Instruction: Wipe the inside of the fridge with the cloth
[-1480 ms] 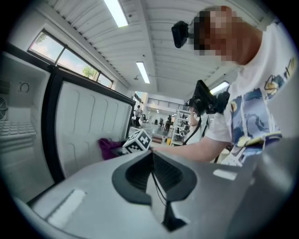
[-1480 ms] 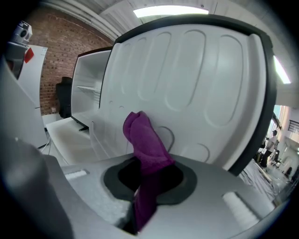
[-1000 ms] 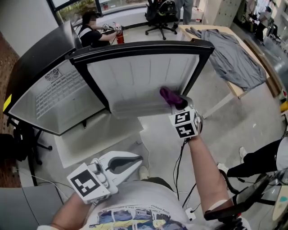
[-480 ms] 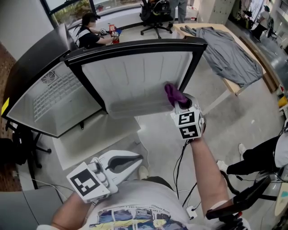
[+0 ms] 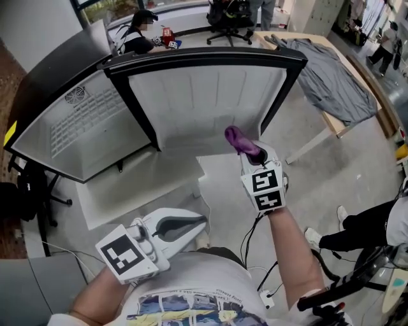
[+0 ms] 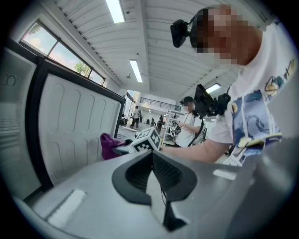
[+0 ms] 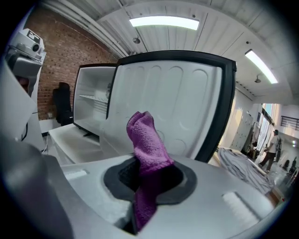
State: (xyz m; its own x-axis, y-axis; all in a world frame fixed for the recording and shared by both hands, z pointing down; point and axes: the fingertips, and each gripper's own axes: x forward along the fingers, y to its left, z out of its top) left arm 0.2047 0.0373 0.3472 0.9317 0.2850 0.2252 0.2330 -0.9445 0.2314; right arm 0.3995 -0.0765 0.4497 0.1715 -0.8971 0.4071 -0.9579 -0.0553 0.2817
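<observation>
The purple cloth [image 5: 241, 140] [image 7: 147, 144] sticks up out of my right gripper [image 5: 252, 153] [image 7: 145, 179], which is shut on it. It hangs just in front of the lower right part of the fridge door's white ribbed inner panel [image 5: 204, 102] [image 7: 173, 102], a little apart from it. The fridge's open interior [image 5: 83, 134] [image 7: 91, 102], with its vent grille, lies to the left. My left gripper [image 5: 197, 224] [image 6: 152, 170] is shut and empty, low by my torso. In the left gripper view the cloth [image 6: 108, 145] shows beside the door panel [image 6: 70, 121].
A white board [image 5: 140, 191] lies on the floor below the fridge. A table with a grey sheet [image 5: 331, 76] stands at the right, an office chair [image 5: 226, 13] at the back. One person sits behind the fridge [image 5: 137, 35]; another's leg [image 5: 376, 223] is at the right.
My right gripper has drawn back with the cloth, a little left and toward me, off the door panel's lower right. The left gripper has hardly moved.
</observation>
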